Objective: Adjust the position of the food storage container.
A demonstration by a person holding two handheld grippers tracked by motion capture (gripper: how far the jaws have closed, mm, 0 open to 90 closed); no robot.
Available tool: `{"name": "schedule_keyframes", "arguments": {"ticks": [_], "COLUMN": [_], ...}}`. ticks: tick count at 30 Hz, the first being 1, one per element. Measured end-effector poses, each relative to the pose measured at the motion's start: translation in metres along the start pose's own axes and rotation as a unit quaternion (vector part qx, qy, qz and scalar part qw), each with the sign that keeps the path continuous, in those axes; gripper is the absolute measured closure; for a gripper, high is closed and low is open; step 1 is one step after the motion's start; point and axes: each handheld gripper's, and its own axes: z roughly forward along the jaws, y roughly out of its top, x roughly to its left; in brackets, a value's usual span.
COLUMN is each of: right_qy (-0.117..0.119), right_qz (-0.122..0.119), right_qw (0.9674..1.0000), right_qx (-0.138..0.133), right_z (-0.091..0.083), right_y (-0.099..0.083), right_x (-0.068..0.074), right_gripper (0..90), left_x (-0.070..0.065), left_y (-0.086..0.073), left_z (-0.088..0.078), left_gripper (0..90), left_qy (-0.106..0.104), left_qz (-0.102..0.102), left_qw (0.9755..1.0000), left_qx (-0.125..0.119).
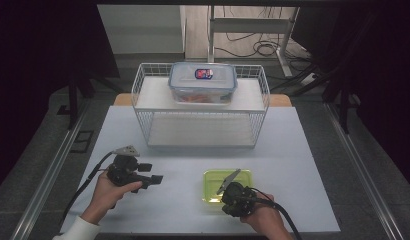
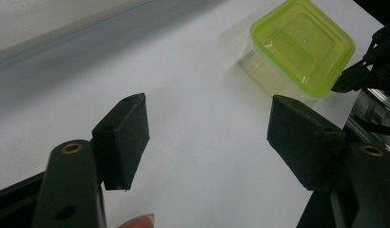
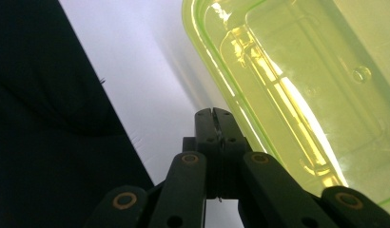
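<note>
A lime-green, see-through plastic container (image 1: 211,181) (image 2: 302,45) (image 3: 302,85) sits on the white table at the front right. My right gripper (image 1: 228,195) (image 3: 213,116) is shut with nothing between its jaws. Its tip is right beside the container's rim, and whether it touches I cannot tell. In the left gripper view those black jaws (image 2: 347,80) reach in at the container's near corner. My left gripper (image 1: 152,173) (image 2: 209,130) is held low over the table at the front left. It points toward the container and stands open with nothing between its pads (image 2: 129,135).
A white wire rack (image 1: 200,117) with two shelves stands at the back middle of the table. On its top shelf is a clear lidded box (image 1: 203,82) with red contents. The white tabletop (image 1: 183,160) spreads between rack and grippers.
</note>
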Motion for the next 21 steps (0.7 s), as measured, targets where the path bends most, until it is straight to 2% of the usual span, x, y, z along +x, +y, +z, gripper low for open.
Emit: {"name": "schedule_keyframes", "arguments": {"ticks": [11, 21], "right_qy": [-0.012, -0.011], "right_qz": [0.006, 0.011], "right_qw": [0.9999, 0.9999], "right_qx": [0.0, -0.004], "right_z": [0.0025, 0.0047], "right_y": [0.0007, 0.0008], "right_x": [-0.0063, -0.0094], "right_gripper": [89.5, 89.5], "left_x": [0.0007, 0.0005], "left_y": [0.0, 0.0001], "left_z": [0.002, 0.0021], "left_gripper": [29.9, 29.7], "left_qy": [0.0, 0.002], "left_qz": [0.004, 0.003], "left_qw": [1.0, 1.0], "left_qx": [0.003, 0.001]}}
